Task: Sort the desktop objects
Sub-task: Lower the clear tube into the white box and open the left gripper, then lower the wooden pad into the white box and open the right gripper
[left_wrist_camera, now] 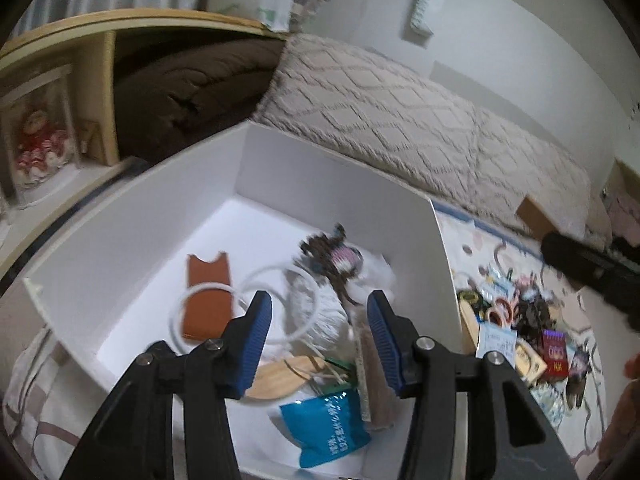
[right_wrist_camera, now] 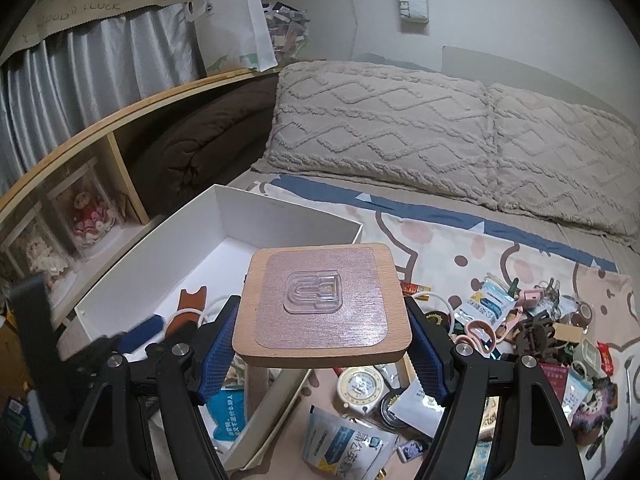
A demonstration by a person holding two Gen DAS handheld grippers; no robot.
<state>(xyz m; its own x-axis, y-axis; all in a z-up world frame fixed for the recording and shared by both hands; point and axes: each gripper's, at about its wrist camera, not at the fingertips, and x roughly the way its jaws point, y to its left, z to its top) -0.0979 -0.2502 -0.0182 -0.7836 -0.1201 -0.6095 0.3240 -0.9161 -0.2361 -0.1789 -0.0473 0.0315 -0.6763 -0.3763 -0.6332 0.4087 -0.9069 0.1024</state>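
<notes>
Left wrist view: your left gripper (left_wrist_camera: 318, 320) hangs over white box (left_wrist_camera: 132, 220), jaws spread, nothing between; box already holds brown leather sleeve (left_wrist_camera: 207, 298), white rings (left_wrist_camera: 280, 304), blue packet (left_wrist_camera: 324, 424); sleeve's long axis runs toward far wall.

Right wrist view: your right gripper (right_wrist_camera: 322, 344) pinches wooden block (right_wrist_camera: 324, 306) by side edges, flat, clear hook upward, roughly square, no clear long axis; held above box's near corner; clutter pile (right_wrist_camera: 532, 328) on bedsheet still unsorted; judged about midway.

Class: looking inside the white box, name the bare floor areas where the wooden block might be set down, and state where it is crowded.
Bare floor lies in the white box at its far corner, behind the brown leather sleeve. Near the front wall it is crowded: white rings, blue packet.
</notes>
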